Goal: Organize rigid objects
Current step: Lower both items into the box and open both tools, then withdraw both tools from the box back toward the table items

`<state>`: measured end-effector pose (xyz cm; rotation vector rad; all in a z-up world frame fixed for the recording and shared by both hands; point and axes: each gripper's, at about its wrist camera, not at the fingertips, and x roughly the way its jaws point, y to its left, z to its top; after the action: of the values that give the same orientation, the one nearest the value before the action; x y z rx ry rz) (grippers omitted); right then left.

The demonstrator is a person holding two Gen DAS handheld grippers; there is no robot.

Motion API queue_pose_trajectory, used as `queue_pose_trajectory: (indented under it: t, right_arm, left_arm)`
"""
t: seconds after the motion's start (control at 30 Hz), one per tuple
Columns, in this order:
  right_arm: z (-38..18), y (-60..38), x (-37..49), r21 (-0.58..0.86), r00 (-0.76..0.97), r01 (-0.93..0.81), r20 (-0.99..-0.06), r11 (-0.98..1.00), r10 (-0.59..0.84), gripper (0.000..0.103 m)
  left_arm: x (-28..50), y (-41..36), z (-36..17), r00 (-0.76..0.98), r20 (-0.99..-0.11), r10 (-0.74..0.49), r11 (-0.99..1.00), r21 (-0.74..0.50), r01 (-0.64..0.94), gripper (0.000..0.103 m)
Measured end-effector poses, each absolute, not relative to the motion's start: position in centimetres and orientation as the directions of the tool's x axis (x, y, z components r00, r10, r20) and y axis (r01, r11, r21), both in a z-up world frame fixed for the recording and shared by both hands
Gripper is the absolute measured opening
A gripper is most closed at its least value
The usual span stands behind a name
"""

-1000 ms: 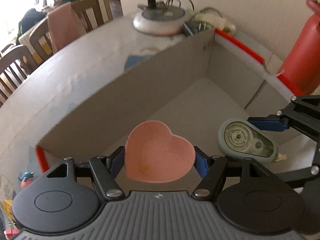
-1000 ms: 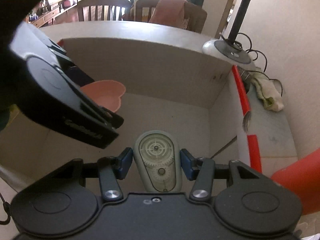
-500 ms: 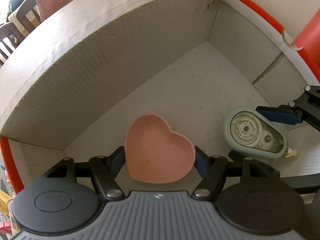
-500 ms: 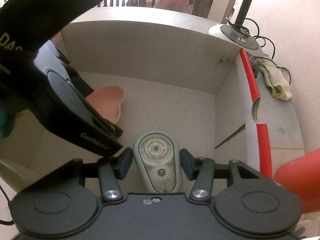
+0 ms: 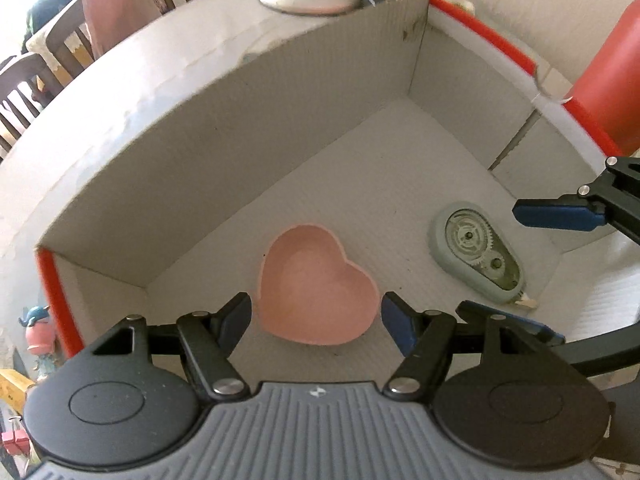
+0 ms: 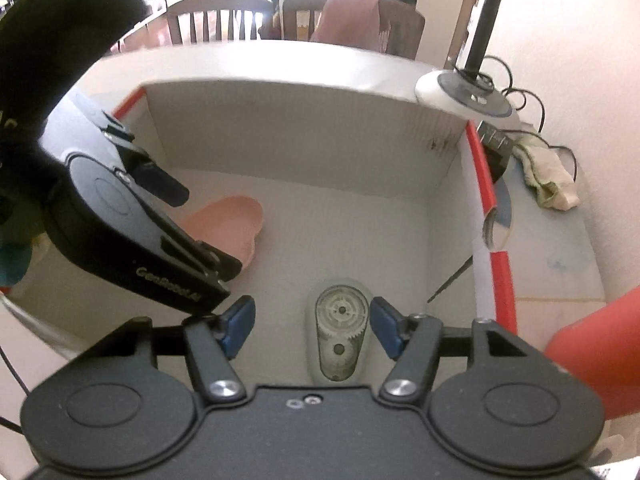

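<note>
A pink heart-shaped dish (image 5: 318, 284) lies on the floor of an open cardboard box (image 5: 240, 168). My left gripper (image 5: 317, 314) hangs over it, jaws apart, with a thin gap showing on each side of the dish. A grey-green correction tape roller (image 6: 340, 332) lies flat on the box floor to the right. My right gripper (image 6: 312, 308) straddles it and its jaws are opening; neither pad touches the roller, and the left pad is far from it. From the right wrist, the left gripper (image 6: 208, 232) hides part of the dish (image 6: 240, 216).
The box has red-taped rims (image 6: 484, 184) and stands on a pale table (image 5: 120, 92). A red container (image 5: 612, 80) stands just outside its right wall. A round stand base (image 6: 464, 96), cables and a cloth (image 6: 548, 184) lie beyond it. Chairs (image 6: 216, 20) stand behind, and a small figurine (image 5: 36, 328) at the left.
The dish sat tight between the left pads and now lies lower with gaps beside it; the left view dipped into the box, then drew back. The right jaws widened off the roller.
</note>
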<state>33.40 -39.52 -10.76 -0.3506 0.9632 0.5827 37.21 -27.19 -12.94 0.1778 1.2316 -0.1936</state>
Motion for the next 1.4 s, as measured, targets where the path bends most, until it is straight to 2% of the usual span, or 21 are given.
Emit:
queue_pose_trajectory:
  t: [0.13, 0.23, 0.67, 0.87, 0.9, 1.1, 1.4]
  right_arm:
    - [-9.3, -39.9, 32.9, 0.009, 0.451, -0.599, -0.822, 0.801, 0.346, 0.066]
    - [-7.9, -40.1, 31.7, 0.024, 0.469, -0.596, -0.8, 0.802, 0.373, 0.073]
    - [-3.6, -38.4, 27.7, 0.135, 0.497, -0.612, -0.701, 0.779, 0.512, 0.077]
    - [-2.4, -35.9, 25.2, 0.164, 0.501, -0.629, -0.661, 0.76, 0.558, 0.085]
    - [-2.3, -35.3, 24.7, 0.167, 0.501, -0.634, -0.654, 0.755, 0.566, 0.086]
    - [-2.2, -32.1, 22.2, 0.197, 0.494, -0.65, -0.624, 0.734, 0.605, 0.093]
    - [-2.6, -27.0, 19.1, 0.229, 0.497, -0.651, -0.592, 0.723, 0.634, 0.097]
  left_arm:
    - [35.8, -26.5, -11.0, 0.388, -0.919, -0.071, 0.974, 0.019, 0.224, 0.071]
    - [35.2, -26.3, -9.2, 0.444, -0.892, -0.085, 0.978, 0.011, 0.21, 0.071]
    - [28.2, -21.8, -2.4, 0.622, -0.77, -0.142, 0.989, -0.079, 0.128, 0.071]
    - [24.4, -18.3, -1.2, 0.67, -0.729, -0.137, 0.991, -0.108, 0.086, 0.072]
    - [23.7, -17.7, -1.1, 0.677, -0.724, -0.133, 0.991, -0.109, 0.078, 0.075]
    - [19.9, -13.9, -0.6, 0.715, -0.689, -0.119, 0.992, -0.115, 0.054, 0.082]
    - [14.9, -7.6, -0.7, 0.747, -0.657, -0.106, 0.991, -0.13, 0.027, 0.084]
